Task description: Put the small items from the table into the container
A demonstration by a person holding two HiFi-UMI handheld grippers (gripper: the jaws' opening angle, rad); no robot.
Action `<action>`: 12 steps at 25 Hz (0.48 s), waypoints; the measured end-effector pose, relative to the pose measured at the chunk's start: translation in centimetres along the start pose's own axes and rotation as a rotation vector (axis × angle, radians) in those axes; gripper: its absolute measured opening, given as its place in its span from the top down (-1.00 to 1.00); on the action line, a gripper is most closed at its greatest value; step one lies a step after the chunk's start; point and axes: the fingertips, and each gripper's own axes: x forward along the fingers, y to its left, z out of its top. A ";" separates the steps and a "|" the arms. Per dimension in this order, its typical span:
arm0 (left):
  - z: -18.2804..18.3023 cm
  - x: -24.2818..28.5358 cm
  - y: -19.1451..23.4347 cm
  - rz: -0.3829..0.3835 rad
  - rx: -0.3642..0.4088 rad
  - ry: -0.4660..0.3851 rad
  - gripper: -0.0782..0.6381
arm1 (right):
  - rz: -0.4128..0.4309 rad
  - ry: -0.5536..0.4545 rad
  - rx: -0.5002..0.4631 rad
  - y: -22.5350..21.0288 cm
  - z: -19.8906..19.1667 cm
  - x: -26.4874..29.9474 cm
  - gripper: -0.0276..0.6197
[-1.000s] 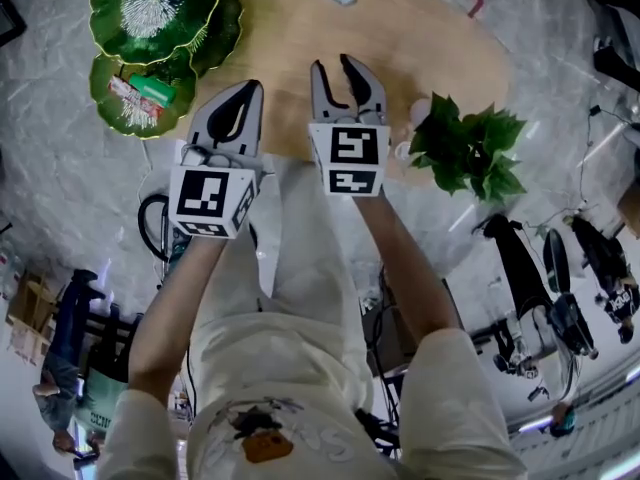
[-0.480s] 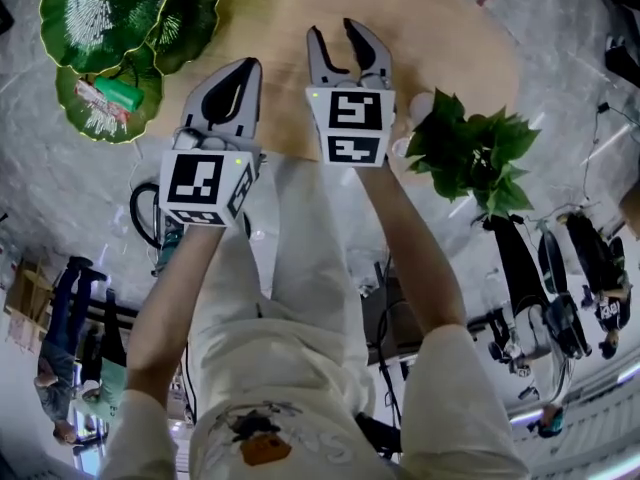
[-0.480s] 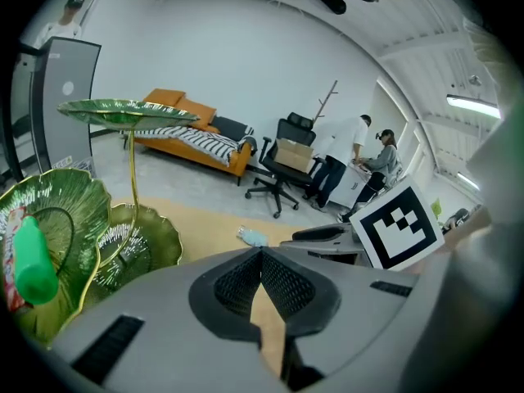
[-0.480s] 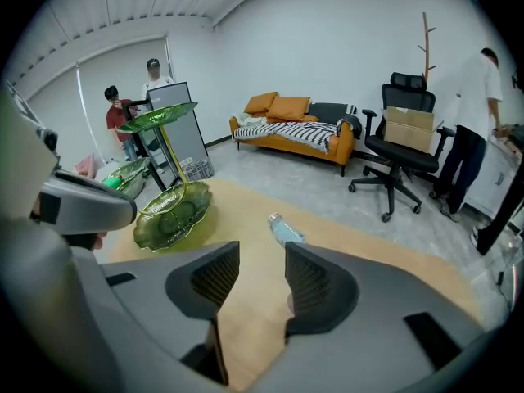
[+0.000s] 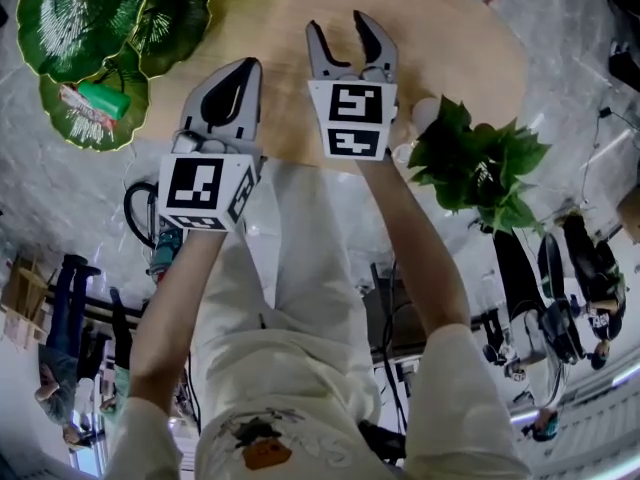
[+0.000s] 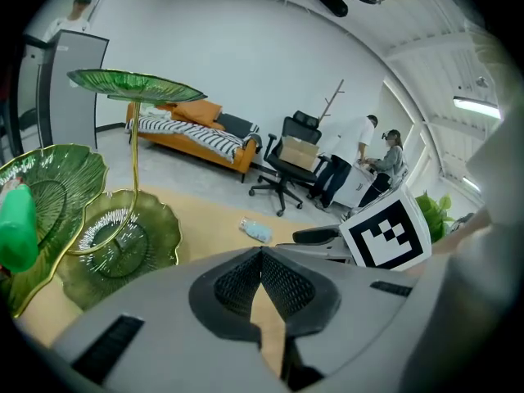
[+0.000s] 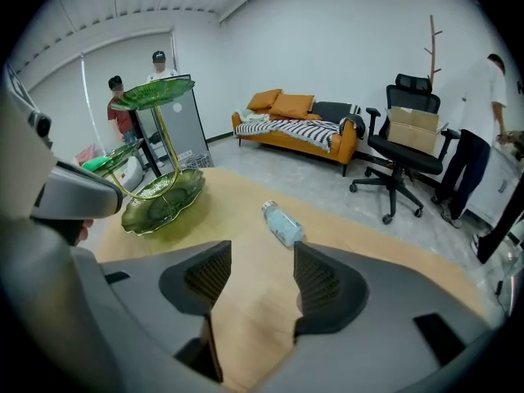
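**Bottle dead ahead of the opening right jaws**

From the right gripper view, at 12 o'clock just past the right gripper (image 7: 260, 273): a small clear pale-blue plastic bottle (image 7: 284, 223), lying on its side on the oval light-wood table (image 7: 246, 327). Cap end toward 11 o'clock and base toward 5, so slanted across the gap rather than square to it. Caught mid-opening on the right, with the dark ribbed pads (image 7: 209, 277) apart, only bare tabletop between them, and not yet touching the bottle.

In the head view, at 12 o'clock from the right tips and about 1 o'clock from the left gripper (image 5: 243, 68); nearer the right, by the look of it. Closed tip to tip on the left, holding nothing.

At 10 o'clock, beside the left gripper: a green leaf-shaped tiered glass dish with gold rims (image 5: 170, 8), likely the container, already carrying a green tube-like item (image 5: 105, 100) and a red-and-white packet (image 5: 78, 101). At 3 o'clock, by the table edge, a leafy green potted plant (image 5: 475, 158). Nothing lying between jaws and bottle. Probably worth a slight wrist roll, to close across the bottle's narrow width.
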 end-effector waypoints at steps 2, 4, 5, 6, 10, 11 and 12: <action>-0.2 0.2 0.3 0.004 -0.003 -0.002 0.78 | 0.005 -0.003 -0.003 0.0 -0.1 0.6 0.21; -0.5 0.3 0.6 0.010 -0.005 -0.001 0.78 | 0.009 -0.006 -0.007 0.0 -0.1 1.2 0.19; -0.7 0.4 0.7 0.013 -0.008 -0.001 0.78 | 0.010 -0.007 -0.011 0.0 -0.1 1.4 0.18; -0.8 0.5 0.7 0.014 -0.011 0.000 0.78 | 0.009 -0.007 -0.016 -0.1 -0.1 1.6 0.18; -1.1 0.9 0.9 0.017 -0.017 -0.003 0.78 | 0.001 -0.012 -0.033 -0.5 0.2 2.4 0.17; -1.1 0.9 1.0 0.016 -0.018 -0.004 0.78 | -0.002 -0.014 -0.036 -0.6 0.2 2.5 0.17; -1.2 0.9 1.0 0.015 -0.020 -0.006 0.78 | -0.004 -0.014 -0.039 -0.7 0.3 2.7 0.16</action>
